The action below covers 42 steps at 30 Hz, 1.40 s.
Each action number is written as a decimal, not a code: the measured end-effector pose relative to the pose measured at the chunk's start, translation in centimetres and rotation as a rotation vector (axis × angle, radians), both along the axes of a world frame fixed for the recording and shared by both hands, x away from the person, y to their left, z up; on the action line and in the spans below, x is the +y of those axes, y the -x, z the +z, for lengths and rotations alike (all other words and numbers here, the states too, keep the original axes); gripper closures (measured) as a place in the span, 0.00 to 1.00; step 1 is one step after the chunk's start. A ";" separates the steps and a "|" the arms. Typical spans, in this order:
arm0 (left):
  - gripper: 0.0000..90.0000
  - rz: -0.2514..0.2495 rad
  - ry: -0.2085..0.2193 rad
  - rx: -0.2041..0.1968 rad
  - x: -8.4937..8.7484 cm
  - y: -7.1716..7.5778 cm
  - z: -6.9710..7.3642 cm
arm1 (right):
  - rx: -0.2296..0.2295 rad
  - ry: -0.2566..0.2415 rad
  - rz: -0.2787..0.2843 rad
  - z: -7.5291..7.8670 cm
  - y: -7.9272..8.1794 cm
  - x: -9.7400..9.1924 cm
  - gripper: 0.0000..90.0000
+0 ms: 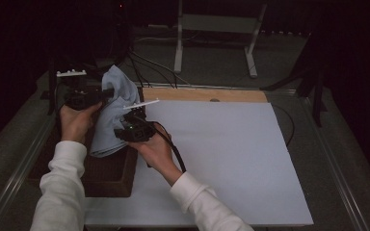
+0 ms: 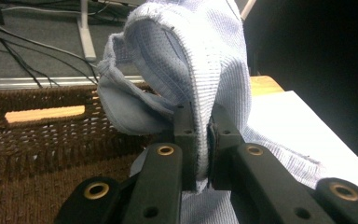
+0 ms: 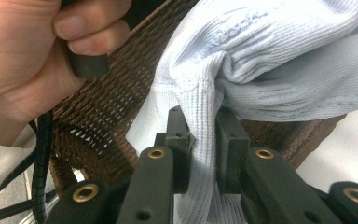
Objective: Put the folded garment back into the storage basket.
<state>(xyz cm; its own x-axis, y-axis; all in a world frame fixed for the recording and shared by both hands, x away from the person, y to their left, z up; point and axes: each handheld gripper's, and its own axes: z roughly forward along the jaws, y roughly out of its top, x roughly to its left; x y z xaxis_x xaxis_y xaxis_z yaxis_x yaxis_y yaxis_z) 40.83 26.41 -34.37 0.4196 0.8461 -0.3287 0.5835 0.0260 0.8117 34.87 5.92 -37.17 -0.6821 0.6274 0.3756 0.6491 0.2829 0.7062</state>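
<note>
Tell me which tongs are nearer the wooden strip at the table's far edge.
Right. The right tongs grip the pale blue garment just short of the wooden strip; the left tongs grip it farther left, above the brown woven basket.
</note>
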 end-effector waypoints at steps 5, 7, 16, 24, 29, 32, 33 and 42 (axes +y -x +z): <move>0.94 0.019 0.004 0.004 0.5 0.2 -0.4 | 0.009 0.010 0.001 -0.6 0.1 0.2 0.87; 0.94 0.026 0.004 0.003 0.7 0.3 -0.5 | 0.013 0.009 -0.001 -0.9 0.1 0.3 0.87; 0.94 0.044 0.006 0.004 1.5 0.5 -0.8 | 0.024 0.012 0.000 -1.4 0.2 1.0 0.87; 0.94 0.056 0.008 0.011 2.4 0.8 -1.0 | 0.026 0.016 0.003 -1.8 0.4 1.6 0.87; 0.94 0.063 0.003 0.014 3.0 1.0 -1.1 | 0.034 0.018 0.009 -2.1 0.6 2.3 0.87; 0.94 0.063 -0.012 0.018 3.3 1.0 -1.0 | 0.042 0.020 0.012 -2.3 0.8 2.6 0.87; 0.94 0.062 -0.012 0.018 3.5 1.1 -1.0 | 0.040 0.019 0.015 -2.4 0.8 2.7 0.87; 0.94 0.056 -0.020 0.024 4.1 1.4 -1.0 | 0.049 0.033 0.024 -2.8 1.2 3.7 0.87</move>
<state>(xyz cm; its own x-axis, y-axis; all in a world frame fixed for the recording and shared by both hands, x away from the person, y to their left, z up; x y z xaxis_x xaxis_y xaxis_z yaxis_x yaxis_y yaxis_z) 39.47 30.55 -35.40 0.3636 0.8746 -0.3207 0.6007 0.0430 0.7983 33.67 9.64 -40.02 -0.6784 0.6237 0.3882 0.6754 0.3216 0.6636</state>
